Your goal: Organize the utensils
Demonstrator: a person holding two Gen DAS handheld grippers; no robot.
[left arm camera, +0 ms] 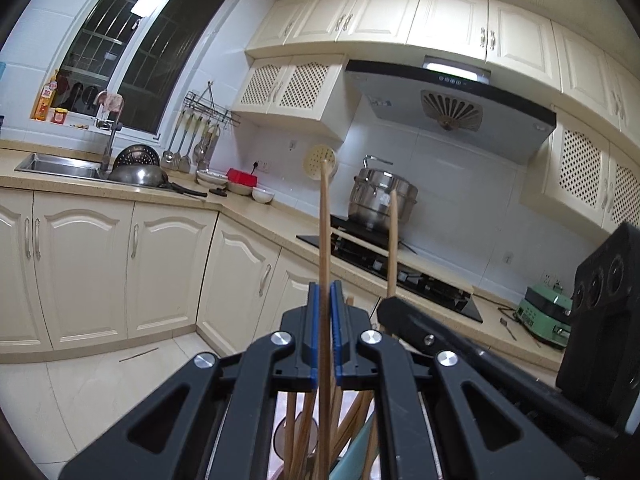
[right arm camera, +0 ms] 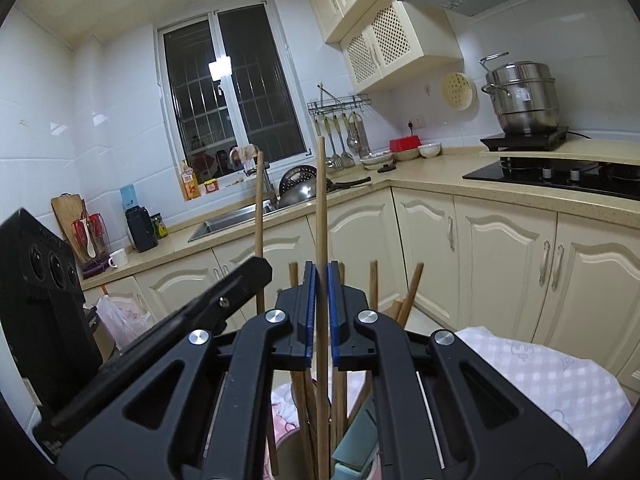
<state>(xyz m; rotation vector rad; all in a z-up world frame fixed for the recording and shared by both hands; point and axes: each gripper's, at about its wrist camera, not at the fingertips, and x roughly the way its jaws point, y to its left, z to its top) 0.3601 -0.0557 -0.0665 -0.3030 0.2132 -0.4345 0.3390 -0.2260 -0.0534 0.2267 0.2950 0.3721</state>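
Mid-sorting: left gripper [left arm camera: 325,308] and right gripper [right arm camera: 320,292] jaws each clamped on one long wooden chopstick [left arm camera: 325,232], upright over bundled chopsticks [right arm camera: 308,412] at six o'clock; next, probably lowering both in.

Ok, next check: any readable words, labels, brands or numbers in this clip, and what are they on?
None can be read.
Yellow bottle on the windowsill: red label, too blurred.
Steel pot on the stove: white sticker, print too small.
Range hood: sticker and lit panel icons, illegible.
Left gripper and right gripper: no markings visible.
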